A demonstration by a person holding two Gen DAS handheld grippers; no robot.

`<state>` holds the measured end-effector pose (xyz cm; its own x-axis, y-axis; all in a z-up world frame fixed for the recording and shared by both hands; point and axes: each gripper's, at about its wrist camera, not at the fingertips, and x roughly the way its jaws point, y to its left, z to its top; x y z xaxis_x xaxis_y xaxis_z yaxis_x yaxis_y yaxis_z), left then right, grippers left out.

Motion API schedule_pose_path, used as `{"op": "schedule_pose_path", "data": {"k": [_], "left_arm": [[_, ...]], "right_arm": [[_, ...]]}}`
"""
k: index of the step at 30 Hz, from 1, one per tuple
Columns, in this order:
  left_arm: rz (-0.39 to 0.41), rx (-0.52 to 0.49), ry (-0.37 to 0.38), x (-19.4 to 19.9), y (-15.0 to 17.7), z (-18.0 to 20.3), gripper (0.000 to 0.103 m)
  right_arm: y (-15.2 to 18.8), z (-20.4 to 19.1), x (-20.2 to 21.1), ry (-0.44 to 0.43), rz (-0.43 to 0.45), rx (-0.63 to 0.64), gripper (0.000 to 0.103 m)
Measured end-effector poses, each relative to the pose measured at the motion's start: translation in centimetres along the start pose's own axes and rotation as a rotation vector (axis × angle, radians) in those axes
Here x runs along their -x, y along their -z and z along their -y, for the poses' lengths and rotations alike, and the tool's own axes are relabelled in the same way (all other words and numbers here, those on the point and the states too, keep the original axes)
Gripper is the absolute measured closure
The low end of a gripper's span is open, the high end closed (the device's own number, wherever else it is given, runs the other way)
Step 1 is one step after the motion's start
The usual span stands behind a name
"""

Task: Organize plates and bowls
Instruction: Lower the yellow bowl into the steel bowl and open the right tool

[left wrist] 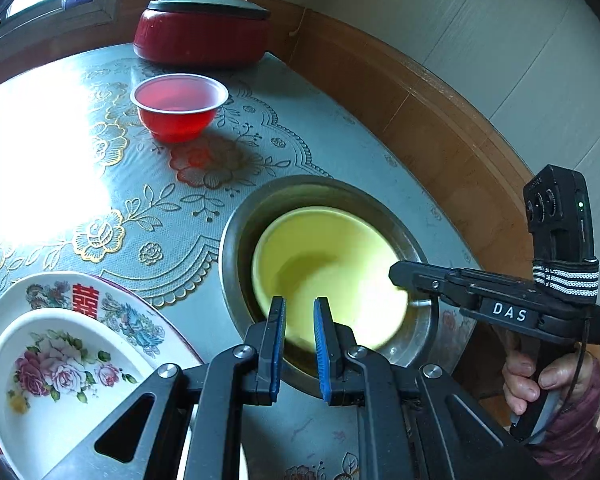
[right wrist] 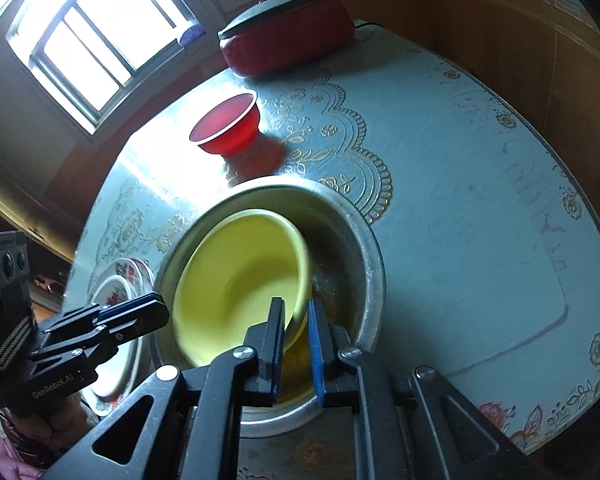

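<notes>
The table (right wrist: 460,208), under a slick embossed floral cover, carries everything, and a nudged dish would likely slide on it rather than stay put. Near its front sits the steel basin (right wrist: 364,240) with the yellow bowl (right wrist: 236,280) tilted inside it, leaning toward the left wall; the bowl looks motion-blurred in both views, so it may not be settled. The right claw (right wrist: 294,344) straddles the bowl's near rim with its jaws narrowly parted; I cannot tell whether the pads actually pinch it. If they only graze it, the bowl could slip and clatter against the basin. The left claw (left wrist: 300,340) hovers over the basin's near edge, slightly open and holding nothing, close enough to bump the right claw. The floral plates (left wrist: 60,360) are stacked just left, and the red bowl (left wrist: 178,106) waits farther back.
</notes>
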<state>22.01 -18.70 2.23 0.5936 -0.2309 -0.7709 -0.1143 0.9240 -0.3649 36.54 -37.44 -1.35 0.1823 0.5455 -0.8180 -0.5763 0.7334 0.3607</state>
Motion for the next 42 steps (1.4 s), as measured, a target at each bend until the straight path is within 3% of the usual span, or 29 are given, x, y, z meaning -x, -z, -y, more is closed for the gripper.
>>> {"op": "schedule_pose_path", "data": {"k": [25, 28, 31, 36, 42], "left_arm": [[-0.001, -0.036, -0.027, -1.5, 0.0, 0.0, 0.089], [-0.001, -0.033, -0.023, -1.5, 0.0, -0.2, 0.088], [0.002, -0.027, -0.024, -1.4, 0.0, -0.3, 0.087], [0.012, -0.028, -0.026, -1.0, 0.0, -0.1, 0.086], [0.046, -0.023, -0.047, -0.1, -0.5, -0.2, 0.077]], "right_arm": [[-0.8, -1.6, -1.7, 0.195, 0.042, 0.122, 0.095], [-0.8, -1.4, -1.6, 0.177, 0.038, 0.115, 0.093], [-1.0, -1.2, -1.2, 0.135, 0.054, 0.099, 0.083], [-1.1, -0.9, -0.1, 0.113, 0.097, 0.084, 0.082], [-1.8, -0.9, 0.7, 0.063, 0.143, 0.047, 0.077]]}}
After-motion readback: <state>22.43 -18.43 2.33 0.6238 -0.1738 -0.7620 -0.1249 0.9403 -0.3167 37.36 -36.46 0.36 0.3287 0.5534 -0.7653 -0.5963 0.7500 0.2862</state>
